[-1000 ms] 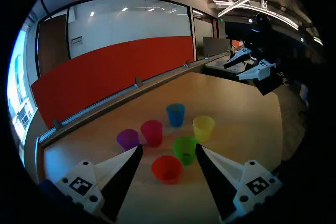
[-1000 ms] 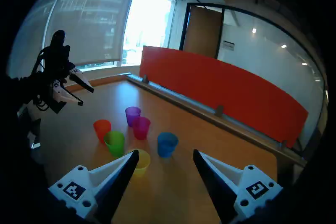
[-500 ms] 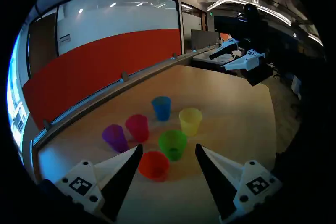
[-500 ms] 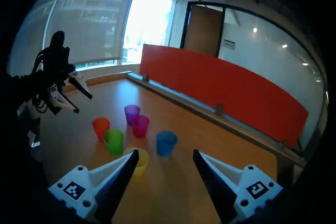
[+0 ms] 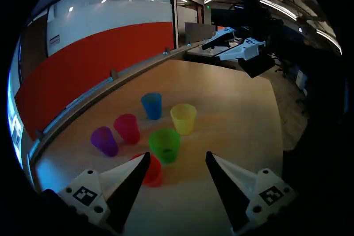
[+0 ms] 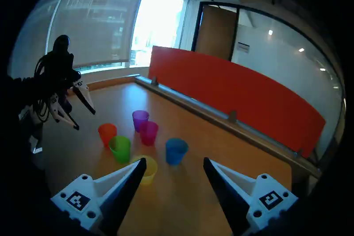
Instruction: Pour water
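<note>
CAM-L: on left gripper [image 5: 177, 153], looks along its fingers, down across table [image 5: 239, 103]; cup cluster [image 5: 164, 144] close ahead, red partition [image 5: 88, 63] at left | CAM-R: on right gripper [image 6: 174, 160], faces cluster from opposite side, window [image 6: 155, 28] beyond | SHARED: table, cup cluster, red partition; each view sees the other gripper far off

Window [image 6: 155, 28] glare overexposes right gripper view; left gripper view dimmer, edges bowed

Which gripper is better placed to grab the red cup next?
Left, probably. The open left gripper has the red cup right before it; from the right gripper, the yellow cup and green cup stand in the way.
</note>
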